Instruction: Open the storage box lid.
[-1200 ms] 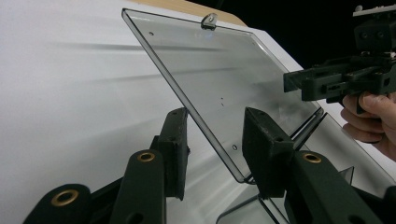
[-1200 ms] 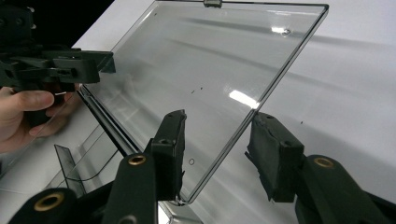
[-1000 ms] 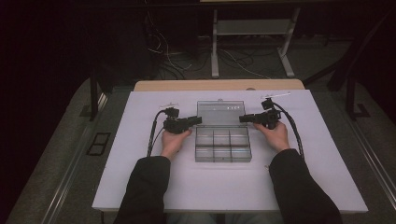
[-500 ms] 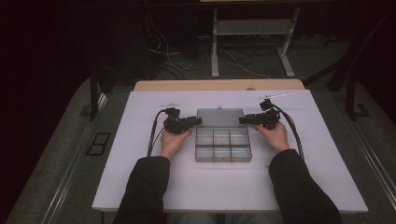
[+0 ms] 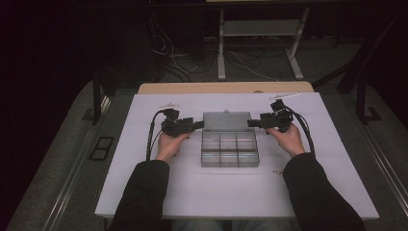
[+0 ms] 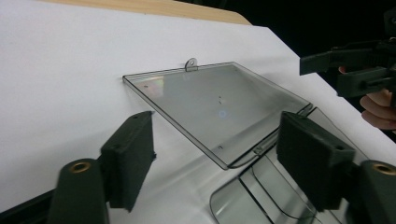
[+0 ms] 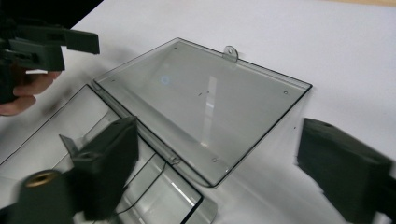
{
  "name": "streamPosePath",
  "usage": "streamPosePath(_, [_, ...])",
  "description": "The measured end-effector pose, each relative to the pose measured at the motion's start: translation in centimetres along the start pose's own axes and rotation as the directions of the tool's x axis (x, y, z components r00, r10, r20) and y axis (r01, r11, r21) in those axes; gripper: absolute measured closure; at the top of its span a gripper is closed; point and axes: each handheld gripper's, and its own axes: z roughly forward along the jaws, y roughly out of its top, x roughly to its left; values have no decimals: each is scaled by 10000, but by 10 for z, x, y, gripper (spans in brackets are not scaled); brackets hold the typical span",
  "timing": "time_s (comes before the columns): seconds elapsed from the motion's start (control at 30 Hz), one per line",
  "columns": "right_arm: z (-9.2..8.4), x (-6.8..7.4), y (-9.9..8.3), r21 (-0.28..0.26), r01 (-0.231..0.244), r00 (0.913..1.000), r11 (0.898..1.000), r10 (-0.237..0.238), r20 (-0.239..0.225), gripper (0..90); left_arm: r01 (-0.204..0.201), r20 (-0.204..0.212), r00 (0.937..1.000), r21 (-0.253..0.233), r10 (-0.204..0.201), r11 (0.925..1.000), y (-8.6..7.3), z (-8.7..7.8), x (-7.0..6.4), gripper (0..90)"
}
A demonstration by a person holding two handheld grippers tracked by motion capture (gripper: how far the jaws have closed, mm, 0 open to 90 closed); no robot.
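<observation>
A: The clear plastic organizer box (image 5: 230, 149) sits in the middle of the white worktop (image 5: 144, 192), its lid (image 5: 226, 120) swung fully back and lying flat on the far side. Six empty compartments face up.

B: How would it handle, do you think?

A: Light and stiff, I'd judge, and slick. Thin hard plastic like that can slide on the worktop under a push, and the hinge line (image 6: 261, 148) between lid and tray looks like the weak spot. Safest to take it by the lid's left and right edges, or by the small tab (image 6: 191, 63) at its far edge.

B: And the grippers?

A: The left gripper (image 5: 197, 125) hangs just off the lid's left edge, and the right gripper (image 5: 252, 123) just off its right edge. Both have just been opening. In the left gripper view the pads (image 6: 130, 154) stand wide with the lid's corner between them, untouched. The right gripper view shows the same, pads (image 7: 109, 165) well apart and nothing pinched.

B: So nothing is held?

A: Nothing. The lid rests on the worktop by itself.

B: Anything else around?

A: A tan board (image 5: 226, 88) shows beyond the far edge, and cables (image 5: 250, 62) lie on the floor beyond that.
</observation>
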Motion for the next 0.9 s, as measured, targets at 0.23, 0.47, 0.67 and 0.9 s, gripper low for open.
streamPosePath(0.23, [-12,12,-1,-37,458,9989,9989,-459,-95,98,-212,290,9994,-12,213,9998,2,-13,-7,137])
streamPosePath(0.47, [-25,29,-8,112,761,9963,9970,-756,-411,3,-649,260,9975,-125,653,9978,-1,-32,-17,0])
streamPosePath(0.67, [-39,43,-12,31,1176,9914,9931,-1173,-585,3,-732,339,9967,-183,738,9971,-6,-48,-27,0])
streamPosePath(0.9, [-50,57,-19,67,1694,9831,9855,-1685,-710,3,-982,431,9941,-301,994,9947,-18,-66,-39,0])
